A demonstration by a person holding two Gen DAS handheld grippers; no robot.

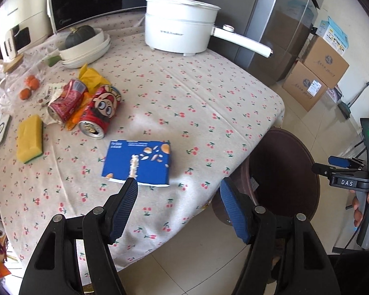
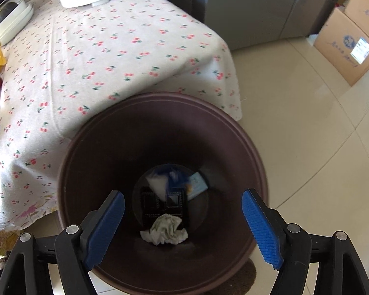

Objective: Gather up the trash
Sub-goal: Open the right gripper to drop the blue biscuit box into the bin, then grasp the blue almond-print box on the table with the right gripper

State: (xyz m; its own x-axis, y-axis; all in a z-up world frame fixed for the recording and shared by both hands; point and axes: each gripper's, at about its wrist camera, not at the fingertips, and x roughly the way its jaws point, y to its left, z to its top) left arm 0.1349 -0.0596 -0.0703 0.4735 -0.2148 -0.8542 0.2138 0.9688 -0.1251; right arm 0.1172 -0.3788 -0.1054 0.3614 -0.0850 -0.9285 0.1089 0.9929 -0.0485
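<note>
A flattened blue box [image 1: 137,163] lies on the cherry-print tablecloth [image 1: 196,93], just beyond my open, empty left gripper [image 1: 178,189]. Two crushed red cans [image 1: 99,111] and yellow wrappers [image 1: 92,77] lie further left. A dark brown trash bin [image 2: 160,127] stands on the floor by the table; it also shows in the left wrist view [image 1: 283,162]. My right gripper [image 2: 183,204] is open and empty above the bin mouth. In the bin lie a crumpled tissue [image 2: 164,229], a black tray and blue-white packaging [image 2: 182,182].
A white electric pot [image 1: 182,27], stacked white bowls with a dark squash [image 1: 82,36], a yellow sponge [image 1: 29,139] and small oranges [image 1: 29,87] are on the table. Cardboard boxes [image 2: 346,41] stand on the tiled floor at right. A grey fridge [image 2: 246,5] stands behind the table.
</note>
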